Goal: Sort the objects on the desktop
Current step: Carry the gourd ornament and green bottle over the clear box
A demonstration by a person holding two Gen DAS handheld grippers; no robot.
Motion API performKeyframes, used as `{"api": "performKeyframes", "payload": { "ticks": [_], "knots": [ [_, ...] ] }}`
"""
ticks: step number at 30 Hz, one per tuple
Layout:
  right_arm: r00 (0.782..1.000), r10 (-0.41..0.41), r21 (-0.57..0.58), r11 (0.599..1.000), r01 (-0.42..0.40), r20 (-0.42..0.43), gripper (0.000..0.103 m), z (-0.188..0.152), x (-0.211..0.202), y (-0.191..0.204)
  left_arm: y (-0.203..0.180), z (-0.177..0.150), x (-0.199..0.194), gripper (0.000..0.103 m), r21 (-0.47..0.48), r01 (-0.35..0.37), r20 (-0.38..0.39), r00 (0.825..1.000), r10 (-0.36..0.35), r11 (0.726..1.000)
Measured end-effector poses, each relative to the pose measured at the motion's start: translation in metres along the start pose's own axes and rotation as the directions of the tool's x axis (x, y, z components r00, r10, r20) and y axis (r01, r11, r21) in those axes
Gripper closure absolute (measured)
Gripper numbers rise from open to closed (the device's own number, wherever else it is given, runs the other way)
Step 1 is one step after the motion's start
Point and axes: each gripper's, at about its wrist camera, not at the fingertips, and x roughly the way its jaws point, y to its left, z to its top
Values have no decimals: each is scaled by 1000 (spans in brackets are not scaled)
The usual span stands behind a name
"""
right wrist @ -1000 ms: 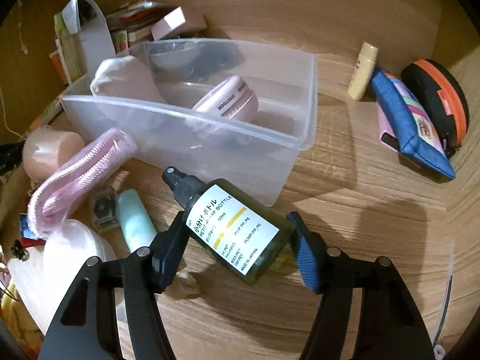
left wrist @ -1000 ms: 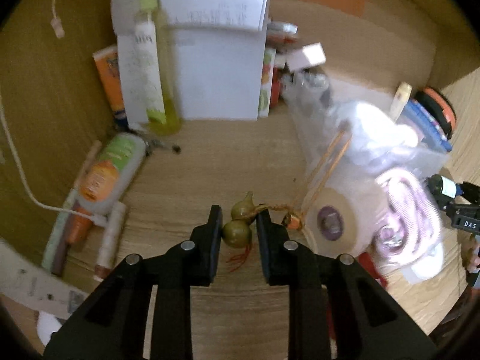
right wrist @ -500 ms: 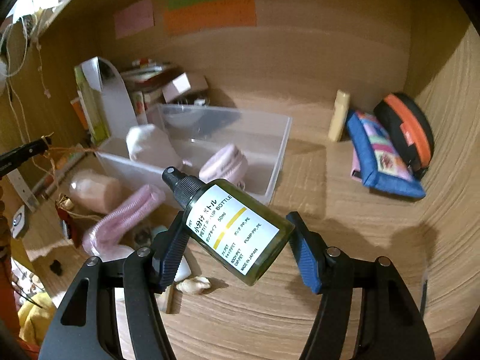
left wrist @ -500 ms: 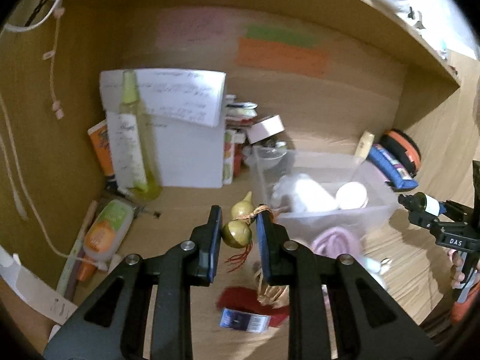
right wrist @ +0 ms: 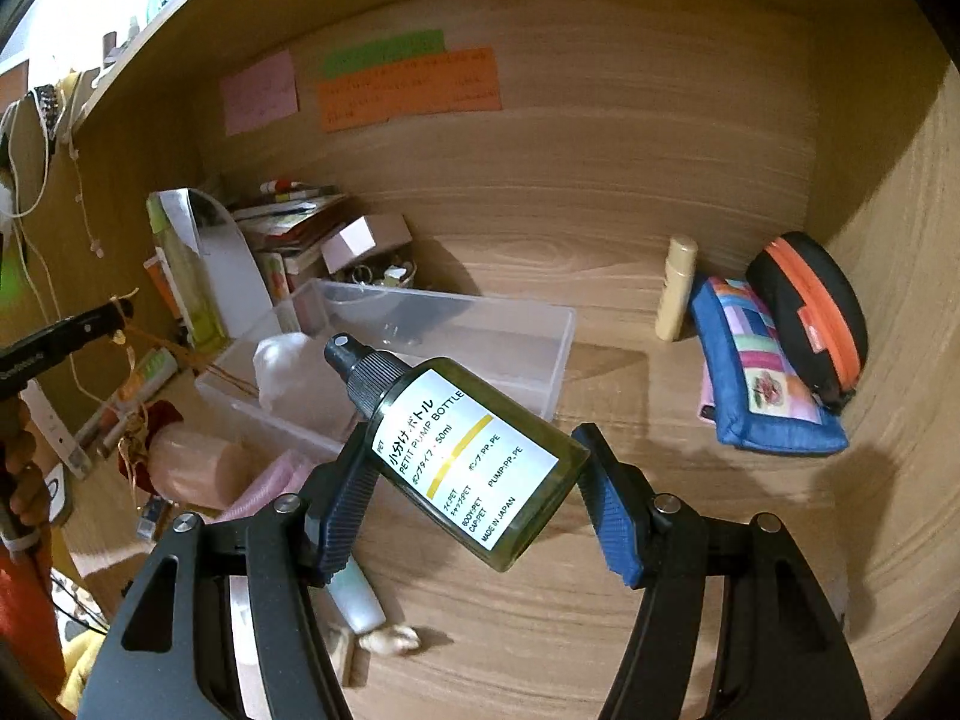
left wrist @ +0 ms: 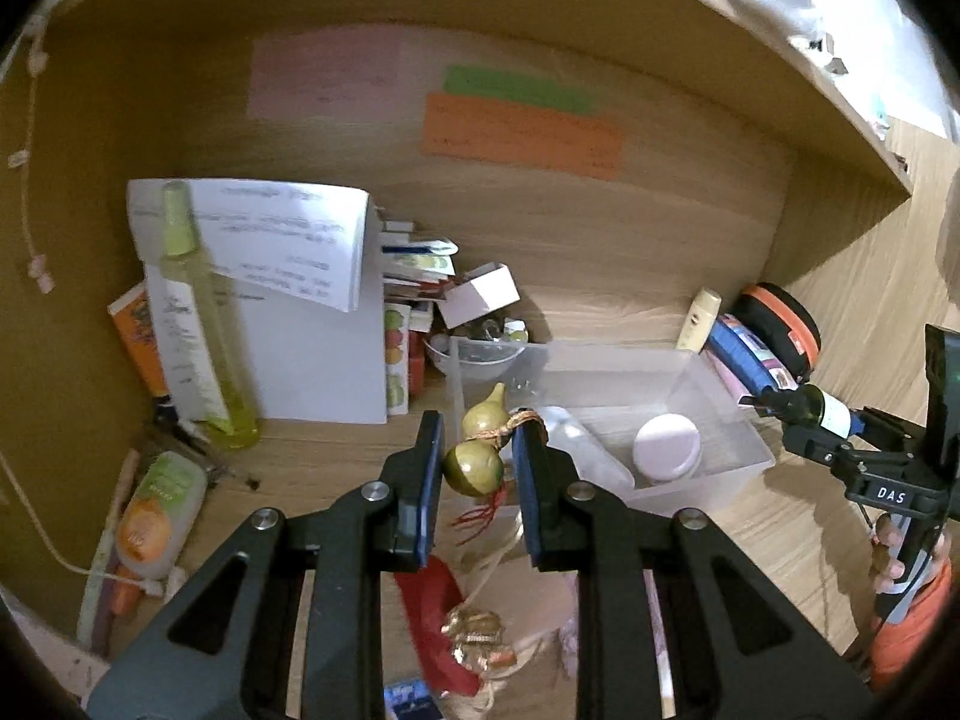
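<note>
Both hands are mid-carry, each with one item lifted clear of the surface. Nearest in the left wrist view, the left gripper (left wrist: 478, 468) has its jaws clenched on the lower bulb of a small gourd charm (left wrist: 474, 465), whose red tassel and cord trail down toward the clutter at the near edge. In the right wrist view, the right gripper (right wrist: 474, 480) grasps a dark green pump bottle (right wrist: 465, 456) across its body, the bottle lying tilted with its black nozzle pointing up and to the left. Beyond both, toward the middle of the surface, stands the clear plastic bin (right wrist: 564, 324), already holding a white round container (left wrist: 666, 450) and a white soft item. The step in hand looks like transport toward that bin. The next move probably calls for bringing each item over the open rim in turn, lowering it, and keeping the charm's loose cord from snagging before letting go.
</note>
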Motion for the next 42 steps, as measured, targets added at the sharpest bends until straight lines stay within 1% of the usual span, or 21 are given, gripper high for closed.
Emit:
{"api": "performKeyframes", "payload": {
  "ticks": [6, 9, 14, 16, 19, 21, 24, 26, 28, 30, 34, 37, 40, 42],
  "knots": [
    [999, 28, -1, 1000, -28, -36, 41, 2, 25, 2, -7, -2, 28, 81, 16, 10, -54, 999, -9, 1000],
    [997, 47, -2, 999, -48, -64, 41, 3, 39, 4, -8, -6, 43, 81, 22, 14, -94, 996, -12, 1000],
    [992, 82, -12, 996, -84, -100, 41, 6, 61, 14, -11, -14, 73, 81, 62, 2, -189, 982, 10, 998],
    [988, 100, -18, 995, -102, -114, 41, 8, 70, 19, -15, -15, 76, 81, 86, -9, -186, 982, 25, 996],
    [985, 112, -25, 993, -116, -132, 41, 10, 81, 27, -20, -13, 80, 81, 100, 10, -198, 980, 10, 995],
    [982, 119, -24, 992, -124, -143, 41, 11, 87, 30, -23, -14, 86, 81, 113, 10, -209, 978, 14, 994],
    [984, 107, -36, 993, -113, -145, 41, 13, 92, 33, -26, -15, 95, 82, 118, 20, -227, 974, 7, 993],
    [983, 103, -41, 993, -110, -150, 41, 13, 95, 34, -26, -14, 97, 82, 111, 39, -238, 971, -11, 993],
    [984, 81, -53, 994, -91, -161, 41, 14, 101, 35, -25, -12, 100, 82, 101, 59, -250, 968, -32, 993],
    [981, 82, -52, 994, -92, -175, 41, 14, 107, 34, -24, -11, 105, 82, 87, 70, -262, 964, -45, 994],
    [983, 56, -73, 995, -69, -172, 41, 17, 110, 37, -21, -11, 110, 82, 69, 76, -270, 961, -55, 995],
    [985, 33, -90, 995, -48, -167, 41, 17, 112, 40, -24, -12, 111, 81, 88, 61, -270, 962, -35, 994],
    [985, 32, -88, 995, -47, -170, 41, 17, 112, 40, -25, -12, 110, 77, 101, 36, -264, 964, -8, 994],
    [985, 30, -87, 995, -45, -171, 41, 18, 112, 40, -24, -13, 108, 77, 97, 37, -265, 964, -10, 995]
  ]
}}
